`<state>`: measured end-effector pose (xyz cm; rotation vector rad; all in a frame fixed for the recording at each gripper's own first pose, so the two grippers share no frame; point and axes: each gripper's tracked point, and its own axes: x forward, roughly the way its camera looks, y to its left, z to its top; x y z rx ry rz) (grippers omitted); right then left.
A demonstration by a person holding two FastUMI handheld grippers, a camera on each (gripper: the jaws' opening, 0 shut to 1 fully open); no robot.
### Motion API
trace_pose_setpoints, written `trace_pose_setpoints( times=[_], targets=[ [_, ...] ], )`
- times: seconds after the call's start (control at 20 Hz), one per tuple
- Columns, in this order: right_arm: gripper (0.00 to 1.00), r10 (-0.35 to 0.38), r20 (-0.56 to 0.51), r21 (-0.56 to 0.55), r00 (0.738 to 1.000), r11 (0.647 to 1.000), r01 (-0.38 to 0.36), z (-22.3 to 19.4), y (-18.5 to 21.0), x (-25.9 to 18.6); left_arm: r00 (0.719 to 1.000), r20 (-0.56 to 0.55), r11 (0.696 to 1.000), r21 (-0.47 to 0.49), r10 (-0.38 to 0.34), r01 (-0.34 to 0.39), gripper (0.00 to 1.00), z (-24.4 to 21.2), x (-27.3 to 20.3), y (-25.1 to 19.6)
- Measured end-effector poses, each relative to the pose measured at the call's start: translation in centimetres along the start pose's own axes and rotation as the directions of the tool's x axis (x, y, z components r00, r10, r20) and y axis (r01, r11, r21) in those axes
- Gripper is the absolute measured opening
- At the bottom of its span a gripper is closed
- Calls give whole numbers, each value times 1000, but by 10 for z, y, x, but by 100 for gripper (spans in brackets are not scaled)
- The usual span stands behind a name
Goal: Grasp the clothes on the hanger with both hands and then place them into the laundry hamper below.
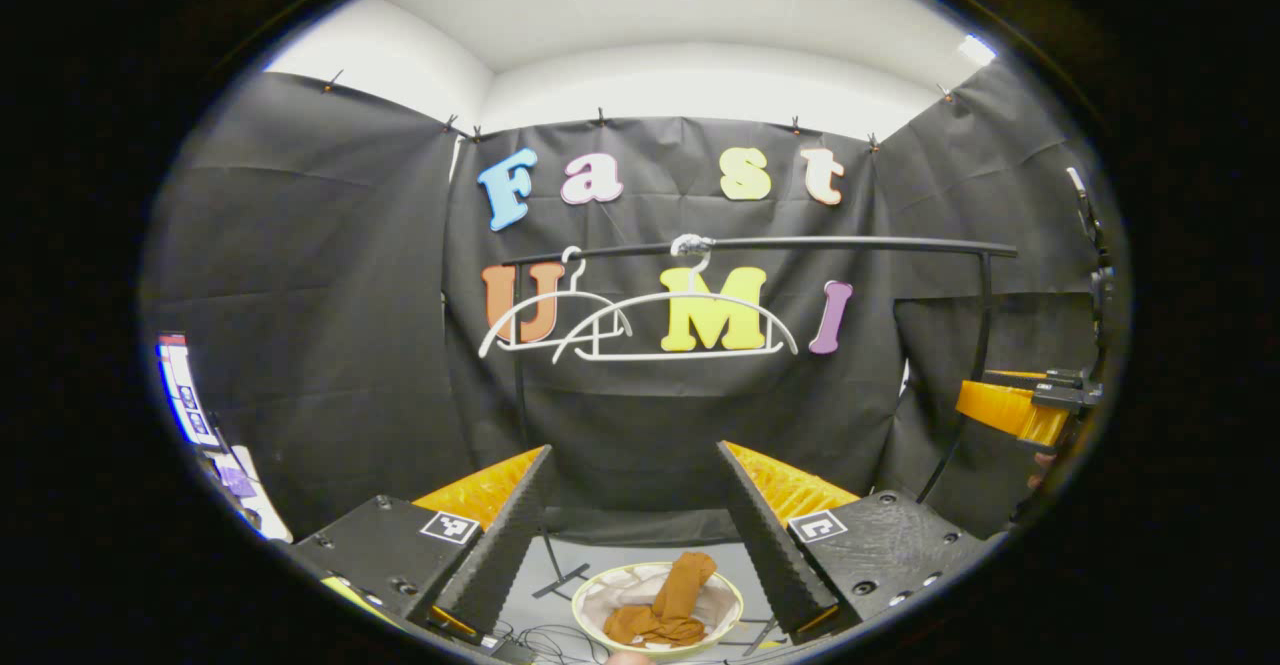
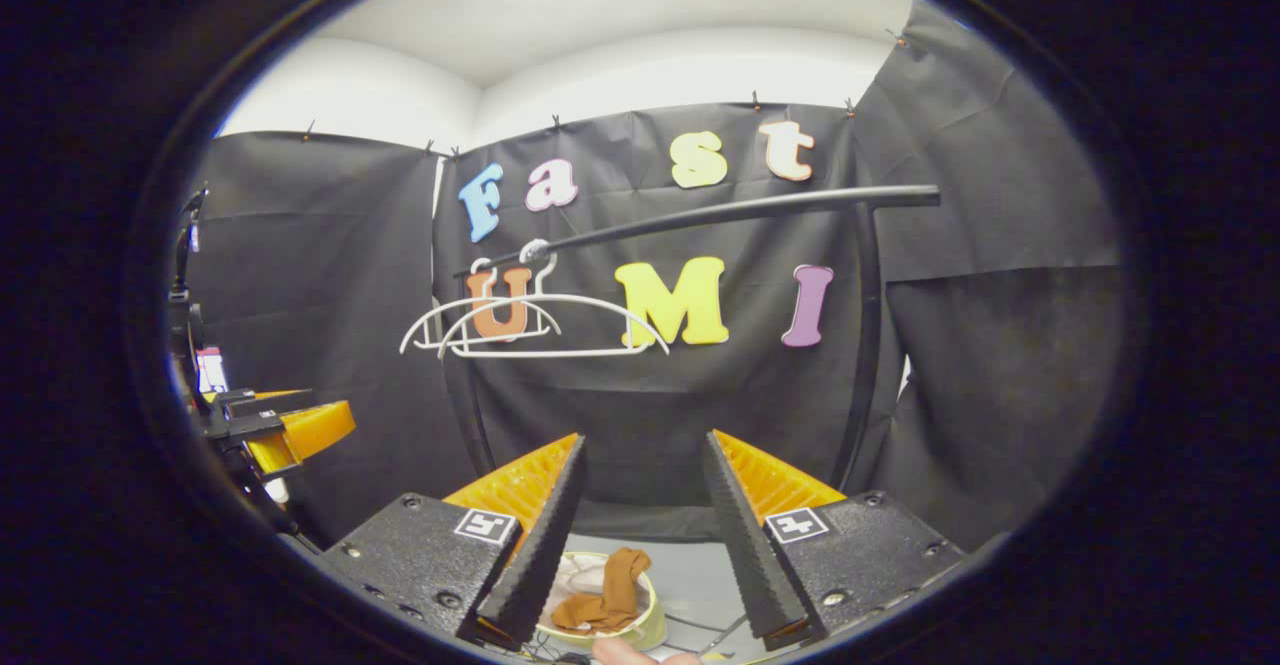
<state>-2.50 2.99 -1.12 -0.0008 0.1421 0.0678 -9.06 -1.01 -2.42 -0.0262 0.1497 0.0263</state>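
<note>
Both the left gripper [image 1: 634,530] and the right gripper [image 2: 633,530] hang with fingers spread wide and nothing between them, each seen at the edge of the other's view. Below them, brown clothes [image 1: 665,605] lie in the pale round laundry hamper [image 1: 592,597] on the floor. Beyond, two bare white hangers [image 1: 640,330] dangle from a black rail [image 1: 850,243].

In the right gripper view I am seeing the laundry hamper [image 2: 648,617] partly hidden behind my finger [image 2: 535,545]; at far left, the other gripper [image 2: 290,425] is getting cut off.
</note>
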Motion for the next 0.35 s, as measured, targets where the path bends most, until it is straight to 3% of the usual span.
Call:
trace_pose_setpoints(
  times=[0.2,0.35],
  targets=[
    [77,-8,33,33,999,999,6,13,-16,-22,998,46,999,26,32,-33,92,20,-20,17],
    [77,-44,73,26,996,999,42,26,-29,-42,995,98,999,30,14,-17,100,38,-33,14]
  ],
)
